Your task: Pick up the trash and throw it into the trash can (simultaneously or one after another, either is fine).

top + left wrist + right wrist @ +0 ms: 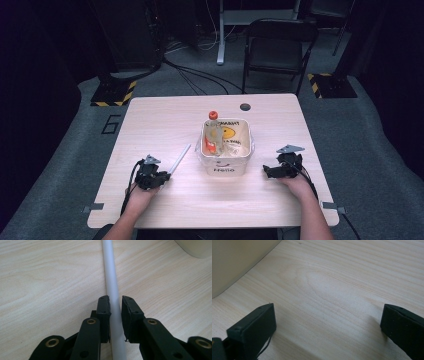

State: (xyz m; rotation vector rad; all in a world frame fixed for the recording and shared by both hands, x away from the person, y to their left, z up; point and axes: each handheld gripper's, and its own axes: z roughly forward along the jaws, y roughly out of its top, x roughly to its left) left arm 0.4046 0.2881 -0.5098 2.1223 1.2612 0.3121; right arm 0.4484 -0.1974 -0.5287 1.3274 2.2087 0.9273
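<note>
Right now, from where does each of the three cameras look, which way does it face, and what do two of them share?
High view: above the person's side, facing forward and down on the table; both forearms, left gripper, right gripper.
Left gripper view: rides that gripper, looking along its jaws, shut on the white tube.
Right gripper view: along open jaws at bare tabletop, bucket at left.
Shared: the tube and the white bucket show in the high and left gripper views.
</note>
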